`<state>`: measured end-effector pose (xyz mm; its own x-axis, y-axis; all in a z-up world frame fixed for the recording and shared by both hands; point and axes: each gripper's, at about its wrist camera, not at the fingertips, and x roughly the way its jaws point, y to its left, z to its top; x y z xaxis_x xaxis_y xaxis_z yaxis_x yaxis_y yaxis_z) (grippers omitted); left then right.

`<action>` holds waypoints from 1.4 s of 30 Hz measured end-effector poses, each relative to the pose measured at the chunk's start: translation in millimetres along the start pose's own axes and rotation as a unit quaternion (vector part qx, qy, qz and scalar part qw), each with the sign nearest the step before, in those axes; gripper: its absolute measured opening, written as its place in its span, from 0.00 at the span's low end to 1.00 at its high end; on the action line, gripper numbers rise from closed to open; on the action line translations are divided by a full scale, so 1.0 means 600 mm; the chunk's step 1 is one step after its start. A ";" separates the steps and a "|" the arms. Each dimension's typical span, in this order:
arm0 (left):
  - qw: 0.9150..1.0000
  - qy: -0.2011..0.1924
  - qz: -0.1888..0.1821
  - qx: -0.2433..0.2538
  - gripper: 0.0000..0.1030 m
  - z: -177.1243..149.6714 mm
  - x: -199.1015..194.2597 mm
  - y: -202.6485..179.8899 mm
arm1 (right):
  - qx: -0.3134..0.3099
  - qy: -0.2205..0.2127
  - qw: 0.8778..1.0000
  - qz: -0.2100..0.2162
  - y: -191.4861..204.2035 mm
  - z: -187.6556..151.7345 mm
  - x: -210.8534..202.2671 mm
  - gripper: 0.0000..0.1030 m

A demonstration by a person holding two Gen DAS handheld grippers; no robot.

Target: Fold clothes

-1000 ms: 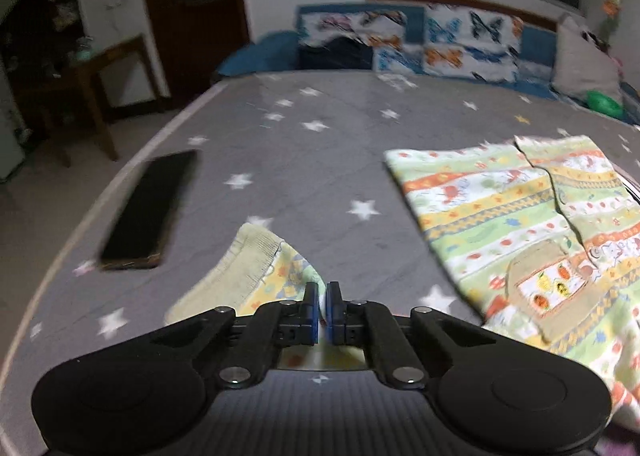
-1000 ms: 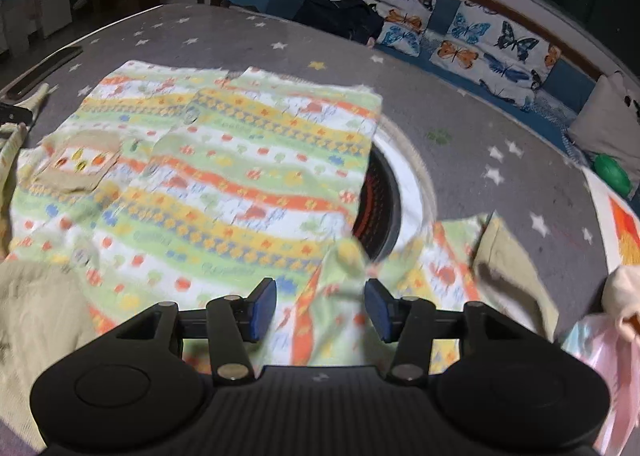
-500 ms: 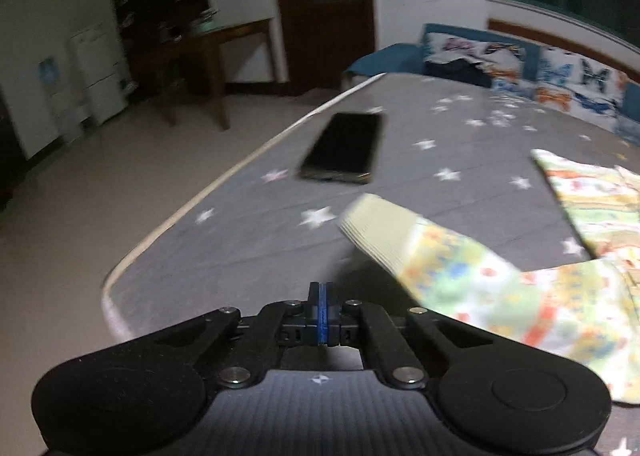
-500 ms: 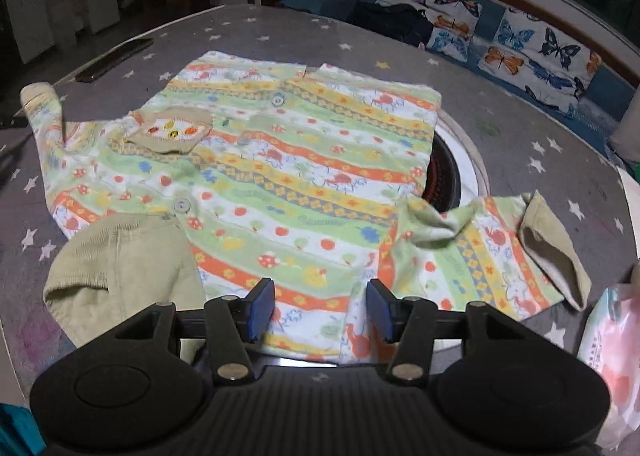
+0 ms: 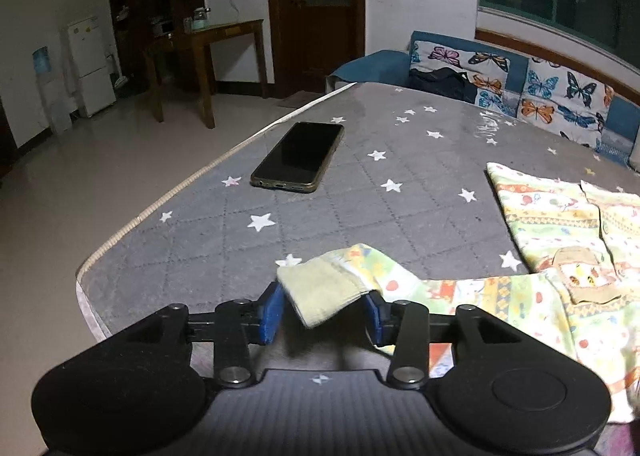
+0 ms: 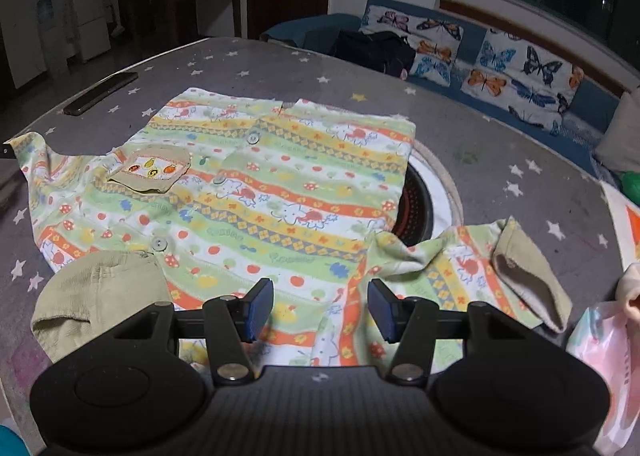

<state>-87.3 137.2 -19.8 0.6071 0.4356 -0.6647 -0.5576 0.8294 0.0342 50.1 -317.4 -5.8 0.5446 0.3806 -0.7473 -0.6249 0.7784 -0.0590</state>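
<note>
A child's striped, printed shirt lies spread front-up on the grey star-patterned table. Its beige collar is near me, a chest pocket at the left. One sleeve with a beige cuff lies crumpled at the right. My right gripper is open and empty above the shirt's near edge. In the left wrist view my left gripper is open, and the other sleeve's cuff lies loose between its fingers.
A black phone lies near the table's left edge. A round opening in the table shows beside the shirt. A pink plastic bag sits at the right. A butterfly-print sofa stands behind the table.
My left gripper was shut on the sleeve cuff; it carried it outward to the left and has now opened, leaving the sleeve stretched out. My right gripper pulled back, still open.
</note>
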 end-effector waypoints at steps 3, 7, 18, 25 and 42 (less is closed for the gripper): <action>1.000 0.006 0.011 0.004 0.45 -0.010 0.005 -0.015 | -0.004 -0.007 1.000 -0.004 -0.008 -0.005 -0.001 0.52; 0.999 0.021 0.030 0.012 0.46 -0.026 0.015 -0.031 | -0.002 -0.006 1.000 0.005 -0.028 -0.012 0.004 0.52; 0.997 0.017 0.071 -0.013 0.46 -0.037 0.024 -0.046 | 0.006 0.023 1.000 0.017 -0.093 -0.011 0.027 0.52; 0.998 0.025 0.064 -0.011 0.46 -0.039 0.030 -0.027 | 0.050 0.013 0.999 0.002 -0.101 -0.030 0.026 0.52; 0.997 -0.007 0.054 -0.050 0.06 -0.055 0.033 0.013 | 0.104 0.013 0.993 -0.058 -0.099 -0.059 0.009 0.54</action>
<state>-98.3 140.4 -57.1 0.5482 0.5255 -0.6507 -0.6727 0.7393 0.0303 70.4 -379.4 -29.6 0.5906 0.2710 -0.7601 -0.4281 0.9037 -0.0105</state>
